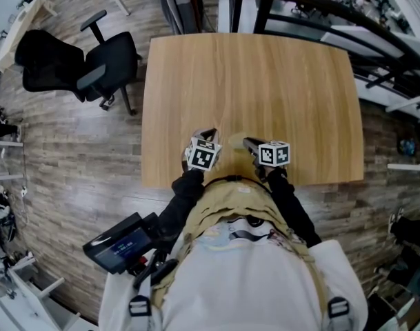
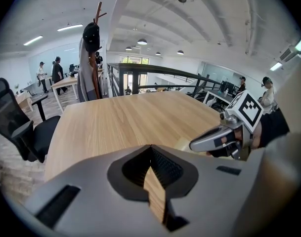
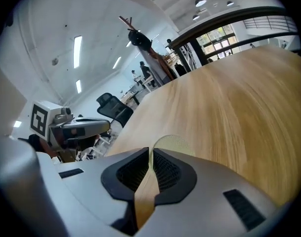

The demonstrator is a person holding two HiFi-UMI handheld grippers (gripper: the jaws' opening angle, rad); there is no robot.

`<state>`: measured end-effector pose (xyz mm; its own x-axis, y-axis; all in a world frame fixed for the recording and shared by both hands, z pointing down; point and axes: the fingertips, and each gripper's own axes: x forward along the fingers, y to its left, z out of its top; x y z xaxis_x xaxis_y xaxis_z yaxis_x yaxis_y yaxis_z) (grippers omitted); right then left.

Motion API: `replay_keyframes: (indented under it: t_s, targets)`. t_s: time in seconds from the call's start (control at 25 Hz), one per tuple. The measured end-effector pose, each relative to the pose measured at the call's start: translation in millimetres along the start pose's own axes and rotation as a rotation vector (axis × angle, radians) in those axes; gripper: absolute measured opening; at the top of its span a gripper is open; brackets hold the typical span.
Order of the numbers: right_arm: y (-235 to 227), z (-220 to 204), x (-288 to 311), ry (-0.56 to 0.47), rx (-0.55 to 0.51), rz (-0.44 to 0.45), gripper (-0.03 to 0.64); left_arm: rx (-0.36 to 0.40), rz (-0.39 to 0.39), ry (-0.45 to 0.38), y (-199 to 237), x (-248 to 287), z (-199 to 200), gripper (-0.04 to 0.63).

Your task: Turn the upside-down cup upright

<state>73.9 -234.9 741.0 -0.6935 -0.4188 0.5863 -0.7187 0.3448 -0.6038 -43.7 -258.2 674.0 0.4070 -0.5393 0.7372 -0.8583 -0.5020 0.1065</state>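
A small, pale translucent cup (image 1: 233, 142) sits low over the wooden table (image 1: 251, 81) near its front edge, between my two grippers. My right gripper (image 1: 247, 143) is shut on the cup's thin wall. In the right gripper view the cup (image 3: 174, 143) shows as a pale round shape just past the jaw tips (image 3: 151, 152). Which way up it is I cannot tell. My left gripper (image 1: 208, 134) hovers just left of the cup, apart from it, its jaws (image 2: 151, 149) shut on nothing. The left gripper view has the cup (image 2: 184, 143) at the right gripper's tip (image 2: 193, 144).
A black office chair (image 1: 78, 67) stands off the table's left side. Dark desks and railings (image 1: 320, 12) lie behind the far edge. A coat stand (image 2: 93, 58) and several people are far off in the room.
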Motion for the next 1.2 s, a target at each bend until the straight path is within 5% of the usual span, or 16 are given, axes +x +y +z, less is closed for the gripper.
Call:
replay_keyframes:
  t_s: [0.2, 0.72, 0.84, 1.2]
  targets:
    - [-37, -15, -14, 0.038, 0.053, -0.124, 0.040, -0.002, 0.001, 0.007, 1, 0, -3, 0.002]
    - [-44, -16, -10, 0.007, 0.079, -0.165, 0.051, -0.003, 0.011, 0.006, 0, 0, -8, 0.002]
    - [-45, -12, -13, -0.007, 0.091, -0.178, 0.102, -0.004, 0.013, -0.007, 0, -3, -5, 0.002]
    - [-33, 45, -67, -0.204, -0.008, -0.261, 0.138, 0.012, 0.029, -0.091, -5, -22, 22, 0.002]
